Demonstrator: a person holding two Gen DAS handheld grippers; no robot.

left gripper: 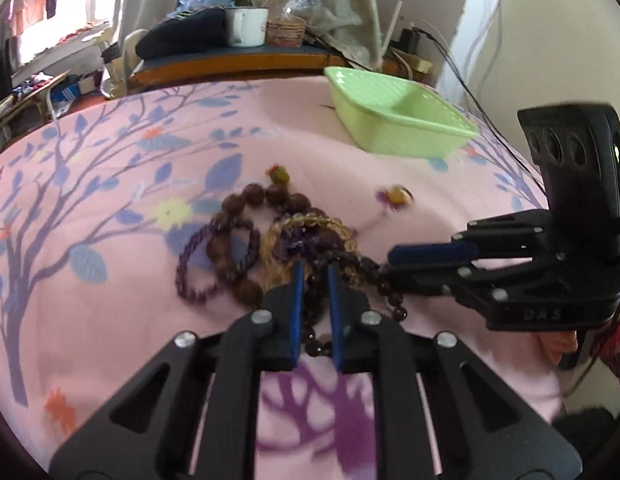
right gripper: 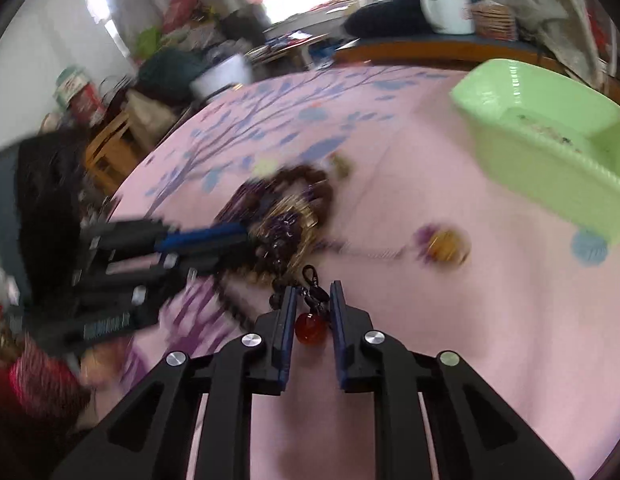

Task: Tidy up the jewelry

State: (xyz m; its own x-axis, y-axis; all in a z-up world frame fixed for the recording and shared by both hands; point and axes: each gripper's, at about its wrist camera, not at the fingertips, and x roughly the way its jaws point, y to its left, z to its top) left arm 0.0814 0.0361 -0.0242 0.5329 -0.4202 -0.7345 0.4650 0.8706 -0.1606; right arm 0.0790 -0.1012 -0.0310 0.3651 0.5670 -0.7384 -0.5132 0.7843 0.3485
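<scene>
The left hand-held gripper (left gripper: 314,276) is sitting nearest the lens, its blue pads narrowed around a dark beaded strand (left gripper: 311,334) at the near edge of the jewelry pile (left gripper: 270,244); whether the pads are actually pressing it I cannot tell. The right hand-held gripper (right gripper: 313,294) is reaching in from the right side, its jaws drawn close with a red bead (right gripper: 310,329) and its black clasp lying between them (contact is not clear). The tangle of brown, purple and amber bracelets is lying on the pink floral cloth (left gripper: 110,320). Just beyond it, two small charms (left gripper: 397,196) are resting apart. Farther back, the green tray (left gripper: 393,120) is standing on the cloth.
</scene>
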